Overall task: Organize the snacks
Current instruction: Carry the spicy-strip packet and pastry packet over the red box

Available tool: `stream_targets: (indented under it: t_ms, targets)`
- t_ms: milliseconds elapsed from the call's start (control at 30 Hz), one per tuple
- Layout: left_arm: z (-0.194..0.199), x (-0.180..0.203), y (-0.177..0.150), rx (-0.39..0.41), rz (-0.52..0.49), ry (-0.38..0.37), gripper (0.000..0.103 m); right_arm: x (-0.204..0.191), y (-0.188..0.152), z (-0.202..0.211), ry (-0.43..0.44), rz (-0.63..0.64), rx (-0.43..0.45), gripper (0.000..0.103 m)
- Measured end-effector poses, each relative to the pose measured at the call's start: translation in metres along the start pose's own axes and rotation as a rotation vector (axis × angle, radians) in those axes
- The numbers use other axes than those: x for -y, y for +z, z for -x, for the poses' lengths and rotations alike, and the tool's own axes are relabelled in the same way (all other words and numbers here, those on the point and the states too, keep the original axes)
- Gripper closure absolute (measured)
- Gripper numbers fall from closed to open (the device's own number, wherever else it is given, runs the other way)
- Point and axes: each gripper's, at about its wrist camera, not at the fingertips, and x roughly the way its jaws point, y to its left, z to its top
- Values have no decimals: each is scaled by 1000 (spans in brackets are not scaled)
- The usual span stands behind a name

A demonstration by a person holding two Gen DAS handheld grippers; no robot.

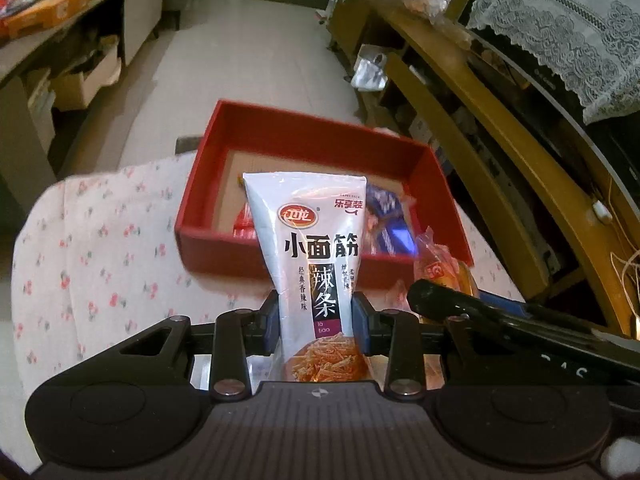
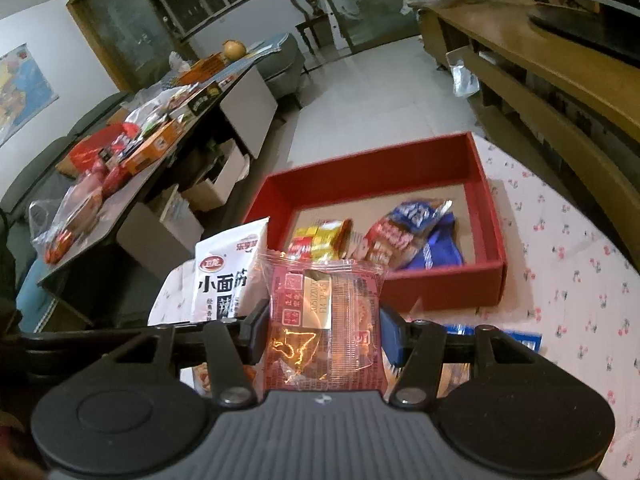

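Note:
My left gripper (image 1: pixel 314 312) is shut on a white latiao snack pouch (image 1: pixel 308 240) and holds it upright in front of the red box (image 1: pixel 304 128). The pouch also shows in the right wrist view (image 2: pixel 224 276). My right gripper (image 2: pixel 322 330) is shut on a clear red snack packet (image 2: pixel 324 316), just short of the red box (image 2: pixel 490 216). Inside the box lie a yellow-red packet (image 2: pixel 320 238), a red-white packet (image 2: pixel 386 240) and a blue packet (image 2: pixel 434 236). The right gripper's black body (image 1: pixel 500 320) reaches into the left wrist view with its orange packet (image 1: pixel 444 268).
The box sits on a white floral cloth (image 1: pixel 100 248) (image 2: pixel 568 264) over a round table. A blue packet (image 2: pixel 520 338) lies on the cloth by my right gripper. A cluttered side table (image 2: pixel 140 148) stands left. A wooden cabinet (image 2: pixel 560 64) (image 1: pixel 500 128) runs along the right.

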Motion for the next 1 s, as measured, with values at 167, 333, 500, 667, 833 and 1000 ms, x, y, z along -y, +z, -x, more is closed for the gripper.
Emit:
stream_targets:
  t_ms: [167, 333, 500, 667, 833, 1000]
  targets:
    - [-13, 5, 20, 15, -5, 9, 60, 7, 20, -11, -25, -18, 26, 33]
    - [-24, 5, 35, 19, 0, 12, 60, 13, 34, -23, -37, -35, 38, 33]
    - [-31, 10, 42, 28, -5, 19, 61, 19, 45, -29, -51, -46, 46, 33]
    - [-34, 12, 49, 39, -6, 27, 61, 22, 51, -33, -56, -45, 59, 33]
    - [-39, 11, 54, 43, 3, 36, 61, 21, 56, -38, -73, -31, 70, 33]
    - [-44, 12, 59, 50, 3, 51, 62, 21, 60, -44, -78, -31, 76, 33]
